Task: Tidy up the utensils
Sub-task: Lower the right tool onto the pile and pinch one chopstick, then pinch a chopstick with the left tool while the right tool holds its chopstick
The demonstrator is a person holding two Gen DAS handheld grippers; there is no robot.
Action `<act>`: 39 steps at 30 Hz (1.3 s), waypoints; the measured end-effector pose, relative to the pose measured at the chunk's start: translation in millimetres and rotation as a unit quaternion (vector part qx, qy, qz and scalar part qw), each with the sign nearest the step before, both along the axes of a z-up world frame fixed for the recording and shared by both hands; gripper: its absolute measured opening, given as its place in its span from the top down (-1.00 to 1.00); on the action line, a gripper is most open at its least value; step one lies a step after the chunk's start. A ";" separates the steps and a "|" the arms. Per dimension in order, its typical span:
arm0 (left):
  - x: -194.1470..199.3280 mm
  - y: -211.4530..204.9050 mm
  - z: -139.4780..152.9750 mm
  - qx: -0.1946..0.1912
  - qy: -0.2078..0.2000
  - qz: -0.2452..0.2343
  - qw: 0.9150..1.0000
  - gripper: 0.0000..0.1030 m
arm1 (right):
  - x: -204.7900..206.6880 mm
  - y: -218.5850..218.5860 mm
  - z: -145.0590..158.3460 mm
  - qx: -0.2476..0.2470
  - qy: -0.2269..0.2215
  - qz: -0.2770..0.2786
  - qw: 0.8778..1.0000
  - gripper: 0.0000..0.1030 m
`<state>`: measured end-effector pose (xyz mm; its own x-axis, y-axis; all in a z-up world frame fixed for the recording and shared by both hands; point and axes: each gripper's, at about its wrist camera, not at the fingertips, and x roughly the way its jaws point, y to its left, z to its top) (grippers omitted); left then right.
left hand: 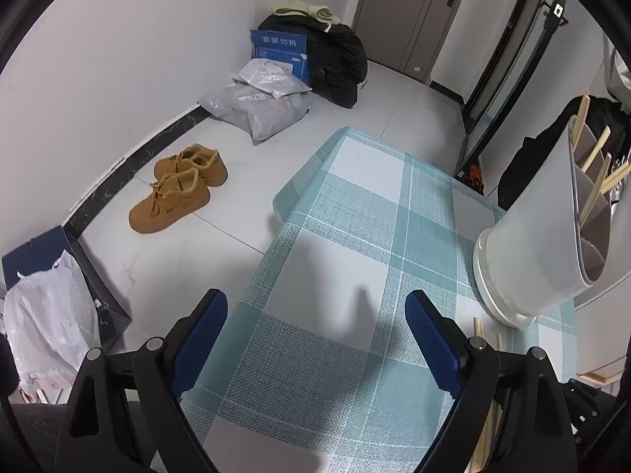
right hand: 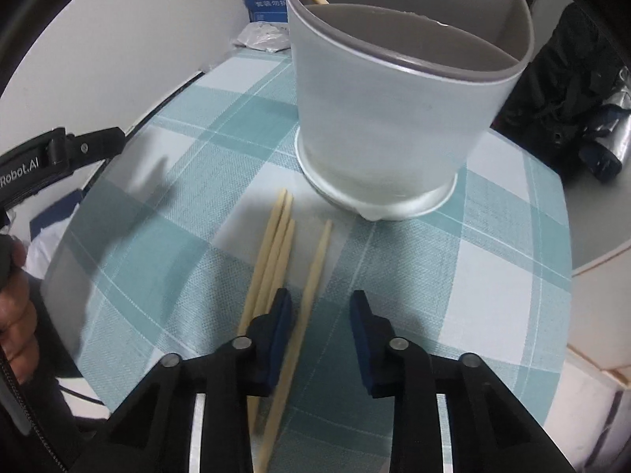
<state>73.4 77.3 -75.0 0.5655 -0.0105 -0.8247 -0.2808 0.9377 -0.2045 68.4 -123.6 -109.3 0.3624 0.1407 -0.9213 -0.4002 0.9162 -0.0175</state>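
A white divided utensil holder (right hand: 394, 118) stands on the teal checked tablecloth (right hand: 493, 276), with several wooden chopsticks (left hand: 595, 153) leaning in its compartments. Three loose chopsticks (right hand: 276, 244) lie side by side before it, and a single chopstick (right hand: 319, 260) lies just to their right. My right gripper (right hand: 320, 297) points down at the cloth with its jaws narrowed around that single chopstick; it runs close to the left pad and the right pad stands clear of it. My left gripper (left hand: 315, 297) is wide open over bare cloth, and the holder (left hand: 532, 228) is to its right.
The table's left edge drops to a tiled floor with tan shoes (left hand: 177, 189), plastic bags (left hand: 260, 106) and a dark box (left hand: 79, 276). Dark bags (right hand: 572, 98) sit beyond the table's right side. A hand (right hand: 15, 307) holds the other tool at the left.
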 end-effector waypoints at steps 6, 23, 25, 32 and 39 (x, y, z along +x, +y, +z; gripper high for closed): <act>1.5 1.1 0.3 -0.019 0.005 -0.006 1.000 -0.72 | -0.7 5.9 1.5 -0.006 0.001 0.021 1.000 0.90; 4.6 -0.4 -5.3 -0.057 0.018 -0.007 0.998 -0.72 | -3.8 -0.9 2.9 -0.021 0.001 0.065 0.998 0.81; 4.6 -2.1 -7.1 -0.059 0.020 -0.013 0.998 -0.72 | 1.2 -0.4 3.0 -0.012 0.002 0.062 0.998 0.85; 2.8 -29.1 -11.0 -0.072 0.032 -0.074 0.994 -0.72 | 18.8 -23.6 17.2 0.071 0.014 0.034 0.997 0.93; -1.6 -69.8 -9.6 -0.038 0.053 -0.144 0.987 -0.72 | 32.6 -103.1 40.8 0.262 -0.002 -0.081 0.962 0.93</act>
